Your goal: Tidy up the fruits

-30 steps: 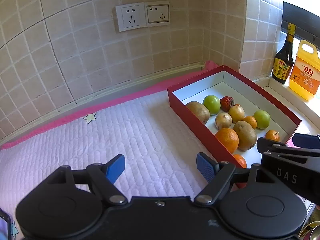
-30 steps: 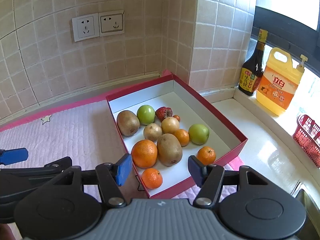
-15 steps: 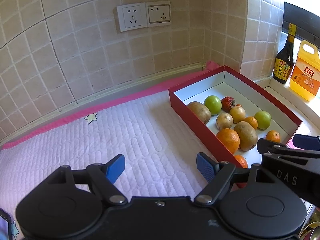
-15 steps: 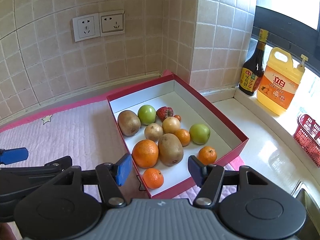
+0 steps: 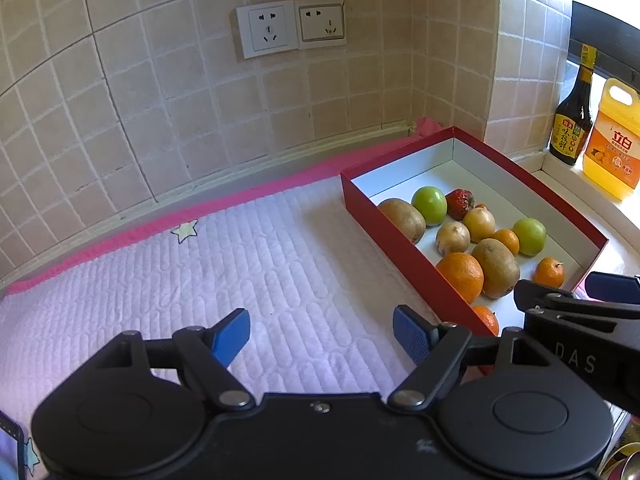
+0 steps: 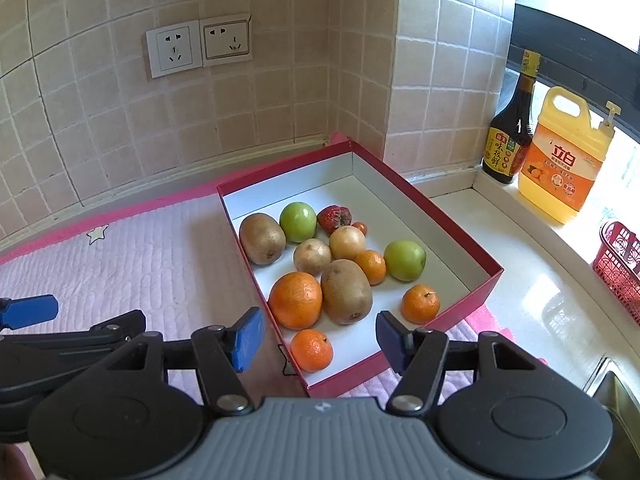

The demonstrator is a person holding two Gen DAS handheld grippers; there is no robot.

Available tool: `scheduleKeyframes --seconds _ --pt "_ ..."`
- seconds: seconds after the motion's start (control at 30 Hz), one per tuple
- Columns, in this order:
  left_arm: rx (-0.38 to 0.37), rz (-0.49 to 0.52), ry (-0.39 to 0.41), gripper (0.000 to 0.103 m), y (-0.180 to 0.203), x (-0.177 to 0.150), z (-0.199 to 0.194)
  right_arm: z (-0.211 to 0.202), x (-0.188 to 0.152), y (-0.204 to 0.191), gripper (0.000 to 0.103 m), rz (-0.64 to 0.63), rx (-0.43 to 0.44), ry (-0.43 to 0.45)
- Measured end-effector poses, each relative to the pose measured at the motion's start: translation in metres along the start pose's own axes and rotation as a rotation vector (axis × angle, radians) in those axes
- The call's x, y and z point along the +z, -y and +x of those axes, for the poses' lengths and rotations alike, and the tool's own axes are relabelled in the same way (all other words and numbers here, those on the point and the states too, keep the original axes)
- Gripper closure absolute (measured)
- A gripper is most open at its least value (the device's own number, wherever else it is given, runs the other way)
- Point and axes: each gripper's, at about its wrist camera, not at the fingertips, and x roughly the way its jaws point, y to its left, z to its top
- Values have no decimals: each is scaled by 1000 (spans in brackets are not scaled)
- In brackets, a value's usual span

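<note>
A red box (image 6: 460, 240) with a white inside holds several fruits: a large orange (image 6: 295, 300), two kiwis (image 6: 262, 238), two green apples (image 6: 298, 222), a strawberry (image 6: 335, 219) and small tangerines (image 6: 311, 350). The box also shows in the left wrist view (image 5: 404, 252). My right gripper (image 6: 319, 340) is open and empty, just above the box's near end. My left gripper (image 5: 321, 336) is open and empty over the pink quilted mat (image 5: 200, 272), left of the box.
A dark sauce bottle (image 6: 510, 136) and a yellow detergent jug (image 6: 568, 156) stand on the window sill. A red basket (image 6: 620, 268) sits at the far right. Tiled walls with two sockets (image 6: 198, 46) close the back. A sink edge (image 6: 612, 384) lies at lower right.
Both views have shifted slightly; the box and fruits sit a touch farther right and lower. Both grippers stay open and empty.
</note>
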Motion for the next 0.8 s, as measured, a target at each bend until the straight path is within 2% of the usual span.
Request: scheduleKeyframes --seconds 0.7,0.8 --pt "38 35 40 10 7 2 -2 6 -2 1 39 -10 -15 -7" --pt "55 29 88 10 7 1 -4 6 -2 1 38 -6 -10 -9"
